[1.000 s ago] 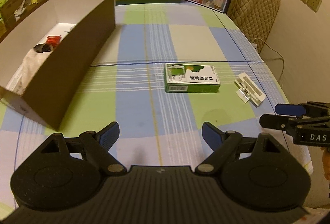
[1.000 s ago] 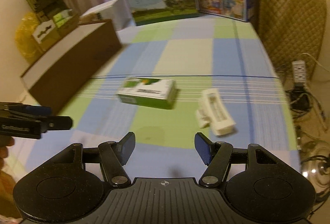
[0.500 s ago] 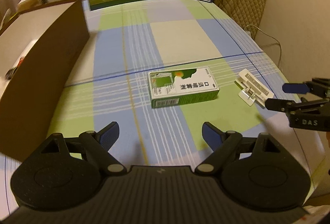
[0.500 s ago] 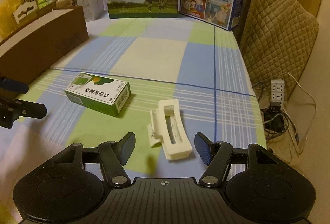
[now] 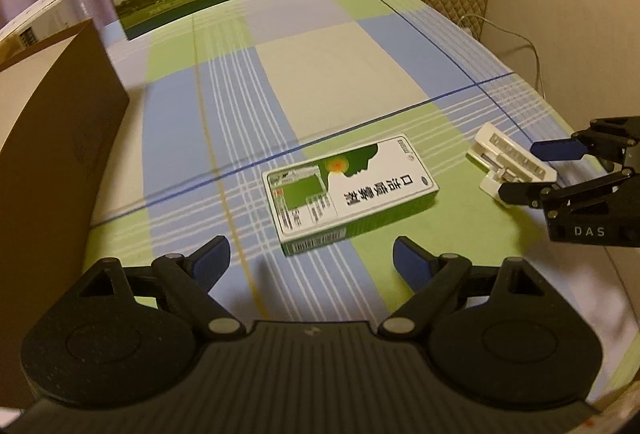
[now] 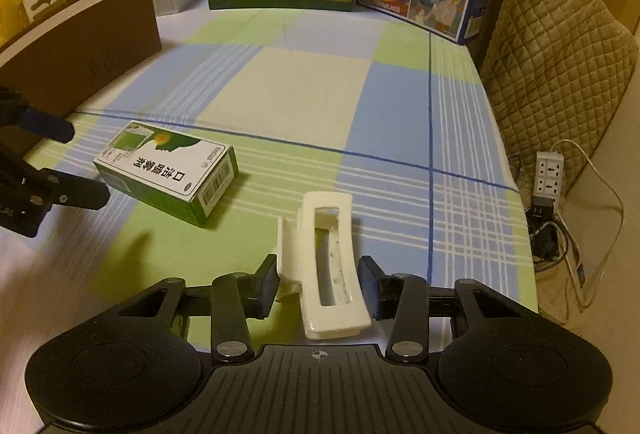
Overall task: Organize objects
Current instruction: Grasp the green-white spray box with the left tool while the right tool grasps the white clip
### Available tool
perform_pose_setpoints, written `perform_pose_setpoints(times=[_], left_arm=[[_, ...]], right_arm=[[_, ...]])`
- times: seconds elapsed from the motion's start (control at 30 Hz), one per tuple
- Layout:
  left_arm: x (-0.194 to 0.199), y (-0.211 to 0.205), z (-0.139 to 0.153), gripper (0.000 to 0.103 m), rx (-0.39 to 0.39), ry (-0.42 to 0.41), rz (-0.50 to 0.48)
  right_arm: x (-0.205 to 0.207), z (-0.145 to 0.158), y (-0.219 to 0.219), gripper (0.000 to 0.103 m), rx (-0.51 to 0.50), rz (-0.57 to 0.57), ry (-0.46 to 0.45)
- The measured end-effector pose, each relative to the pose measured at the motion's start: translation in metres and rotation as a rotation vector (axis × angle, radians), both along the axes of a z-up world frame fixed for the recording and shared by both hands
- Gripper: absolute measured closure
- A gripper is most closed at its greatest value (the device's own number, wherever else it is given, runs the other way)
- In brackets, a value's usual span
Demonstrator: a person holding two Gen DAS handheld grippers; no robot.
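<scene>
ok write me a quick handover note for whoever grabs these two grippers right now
Left gripper: open, empty, just short of the green box lying flat on the tablecloth.
Right gripper: fingers on either side of the white clip, contact unclear.
Brown box sits at the table's left side; its inside is not visible.
Done: neither item visibly put away. Left: probably put clip and green box in the brown box.

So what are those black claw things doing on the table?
Someone is tidying up with two hand-held grippers. The right hand-held gripper has its fingers on both sides of a white hair clip lying on the checked tablecloth, seemingly about to grab it. The left hand-held gripper is open, hovering in front of a green and white box.
</scene>
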State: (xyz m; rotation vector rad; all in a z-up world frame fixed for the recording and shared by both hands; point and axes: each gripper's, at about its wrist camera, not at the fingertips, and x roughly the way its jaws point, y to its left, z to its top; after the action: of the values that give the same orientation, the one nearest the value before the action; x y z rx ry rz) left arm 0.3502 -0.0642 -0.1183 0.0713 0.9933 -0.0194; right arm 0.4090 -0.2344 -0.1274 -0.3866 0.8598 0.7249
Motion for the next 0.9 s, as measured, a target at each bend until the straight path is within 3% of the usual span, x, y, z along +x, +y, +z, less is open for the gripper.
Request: perform_pose_setpoints(times=[0.57, 0.73, 0.9], left_arm=[[0.047, -0.020, -0.027, 0.015, 0.153, 0.008, -0.298], [0.068, -0.020, -0.033, 0.015, 0.139, 0.015, -0.313], [0.090, -0.014, -0.037, 0.015, 0.073, 0.044, -0.282]], right_arm=[[0.018, 0.015, -0.005, 0.064, 0.035, -0.091, 0.020], [0.020, 0.016, -0.009, 0.065, 0.037, -0.118, 0.027], [0.023, 0.016, -0.013, 0.065, 0.040, -0.144, 0.043]])
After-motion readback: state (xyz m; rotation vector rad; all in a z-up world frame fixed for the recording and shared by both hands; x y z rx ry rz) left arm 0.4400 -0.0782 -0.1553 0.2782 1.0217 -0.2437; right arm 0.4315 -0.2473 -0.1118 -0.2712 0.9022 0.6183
